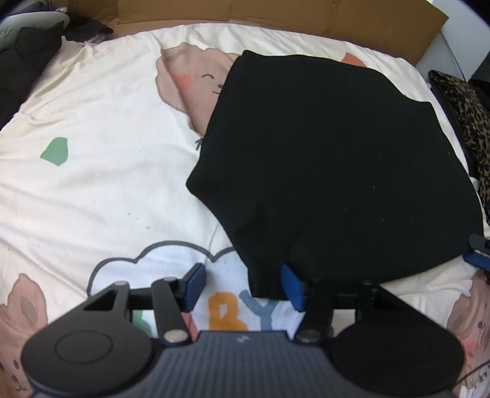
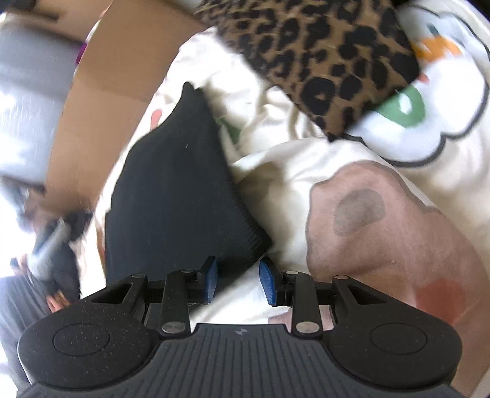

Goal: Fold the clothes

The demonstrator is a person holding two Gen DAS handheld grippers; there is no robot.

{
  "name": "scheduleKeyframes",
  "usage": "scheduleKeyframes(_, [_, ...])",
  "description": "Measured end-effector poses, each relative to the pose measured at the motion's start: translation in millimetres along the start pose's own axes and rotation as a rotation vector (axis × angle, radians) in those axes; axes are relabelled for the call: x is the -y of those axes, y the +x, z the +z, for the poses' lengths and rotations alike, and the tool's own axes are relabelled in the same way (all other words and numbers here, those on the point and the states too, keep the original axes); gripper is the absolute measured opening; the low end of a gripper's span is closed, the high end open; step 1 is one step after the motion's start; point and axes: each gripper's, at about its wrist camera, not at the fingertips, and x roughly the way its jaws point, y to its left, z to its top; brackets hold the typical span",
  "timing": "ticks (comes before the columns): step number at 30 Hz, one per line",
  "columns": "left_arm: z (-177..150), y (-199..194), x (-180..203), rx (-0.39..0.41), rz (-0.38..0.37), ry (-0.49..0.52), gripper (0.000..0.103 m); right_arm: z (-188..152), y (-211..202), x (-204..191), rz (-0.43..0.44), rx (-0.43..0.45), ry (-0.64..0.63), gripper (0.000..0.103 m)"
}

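A folded black knit garment [image 1: 330,165] lies on the cartoon-print bedsheet [image 1: 101,171], right of centre in the left wrist view. My left gripper [image 1: 244,286] is open at the garment's near edge; a near corner of the cloth lies between the blue fingers [image 1: 292,286], untouched by the left one. In the right wrist view the same black garment [image 2: 171,196] runs up and left, its ribbed corner just ahead of my right gripper [image 2: 240,281]. That gripper is open, with white sheet showing in the gap. Its blue tip [image 1: 477,255] shows at the garment's right edge.
A leopard-print cloth [image 2: 321,52] lies beyond the black garment on the right side of the bed [image 1: 465,122]. Brown cardboard [image 1: 275,12] lines the far edge. Dark clothes [image 1: 24,61] are piled at the far left corner. A blurred hand and tool [image 2: 49,245] show at left.
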Motion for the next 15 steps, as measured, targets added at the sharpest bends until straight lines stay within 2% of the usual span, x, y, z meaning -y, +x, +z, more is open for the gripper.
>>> scheduleKeyframes(2, [-1, -7, -6, 0.012, -0.015, -0.023, 0.057, 1, 2, 4, 0.036, 0.013, 0.037, 0.035])
scheduleKeyframes(5, [-7, -18, -15, 0.037, -0.051, -0.051, 0.056, 4, 2, 6, 0.058, 0.02, 0.05, 0.014])
scheduleKeyframes(7, [-11, -24, -17, 0.064, -0.078, -0.055, 0.051, 6, 0, 6, 0.072, 0.026, 0.048, 0.006])
scheduleKeyframes(10, [-13, -28, -17, 0.11, -0.113, -0.047, 0.051, 10, -5, 4, 0.115, 0.04, 0.038, 0.006])
scheduleKeyframes(15, [-12, -13, -15, 0.081, -0.166, -0.102, 0.051, 10, -2, 8, 0.101, 0.031, 0.055, 0.007])
